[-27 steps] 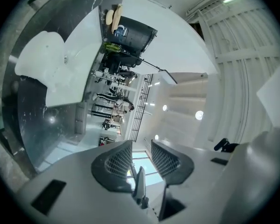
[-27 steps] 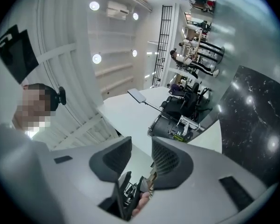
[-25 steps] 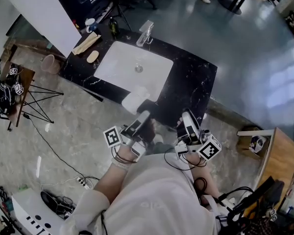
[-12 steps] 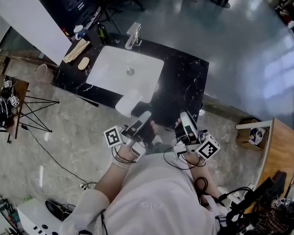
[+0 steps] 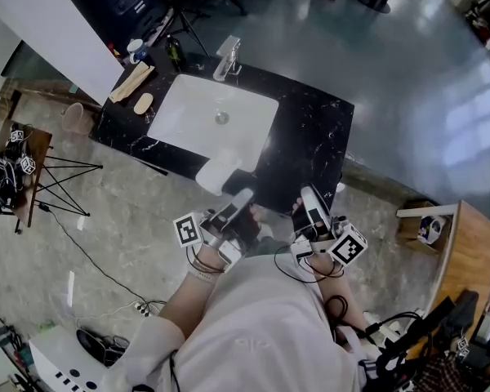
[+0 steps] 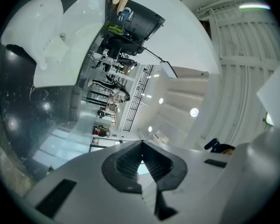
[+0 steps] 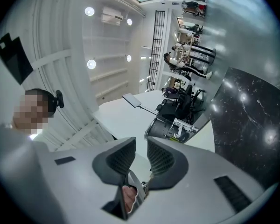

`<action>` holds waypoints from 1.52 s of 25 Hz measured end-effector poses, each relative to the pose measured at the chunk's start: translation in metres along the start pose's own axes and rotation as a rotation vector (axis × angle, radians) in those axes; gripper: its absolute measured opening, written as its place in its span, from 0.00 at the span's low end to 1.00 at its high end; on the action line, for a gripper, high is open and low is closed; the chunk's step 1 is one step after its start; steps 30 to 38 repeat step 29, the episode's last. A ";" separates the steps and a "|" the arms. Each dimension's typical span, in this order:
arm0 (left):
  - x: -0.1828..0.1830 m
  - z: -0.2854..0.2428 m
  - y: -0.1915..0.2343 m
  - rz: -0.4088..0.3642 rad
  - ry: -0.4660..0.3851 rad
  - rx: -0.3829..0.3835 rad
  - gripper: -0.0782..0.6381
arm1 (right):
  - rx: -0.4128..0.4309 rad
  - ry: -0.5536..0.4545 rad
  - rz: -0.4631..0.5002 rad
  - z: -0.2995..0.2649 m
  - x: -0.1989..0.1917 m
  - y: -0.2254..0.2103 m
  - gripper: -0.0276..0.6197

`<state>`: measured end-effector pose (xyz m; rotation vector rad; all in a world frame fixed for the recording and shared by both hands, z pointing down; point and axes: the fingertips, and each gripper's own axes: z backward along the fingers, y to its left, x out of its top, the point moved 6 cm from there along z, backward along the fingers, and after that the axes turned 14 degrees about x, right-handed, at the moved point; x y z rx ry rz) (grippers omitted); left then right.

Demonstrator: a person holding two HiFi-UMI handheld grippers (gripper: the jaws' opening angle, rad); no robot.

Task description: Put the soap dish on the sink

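Observation:
A black marble counter point(image 5: 318, 133) carries a white sink point(image 5: 192, 113). At its far left corner lie a tan oblong dish point(image 5: 132, 80) and a pale oval piece point(image 5: 143, 102); which one is the soap dish I cannot tell. Both grippers are held close to the person's chest, short of the counter's front edge. The left gripper point(image 5: 243, 194) point(image 6: 141, 146) is shut with nothing in it and points up past the sink point(image 6: 70, 41). The right gripper point(image 5: 306, 193) point(image 7: 141, 143) is closing, with a narrow empty gap between its pads.
A faucet point(image 5: 226, 58), a dark bottle point(image 5: 173, 53) and a cup point(image 5: 135, 49) stand at the counter's back. A white cloth point(image 5: 216, 174) hangs over the front edge. A tripod stand point(image 5: 53, 182) is on the left, a wooden table point(image 5: 465, 251) on the right, and cables on the floor.
The counter has shifted slightly in the head view as the head moved. Both grippers stay in front of the chest; their jaws are too small there to compare.

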<state>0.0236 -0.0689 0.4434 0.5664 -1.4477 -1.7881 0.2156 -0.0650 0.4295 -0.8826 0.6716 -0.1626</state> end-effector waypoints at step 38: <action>-0.010 -0.012 -0.004 -0.041 0.061 0.003 0.12 | -0.004 0.062 -0.026 -0.007 -0.006 -0.010 0.14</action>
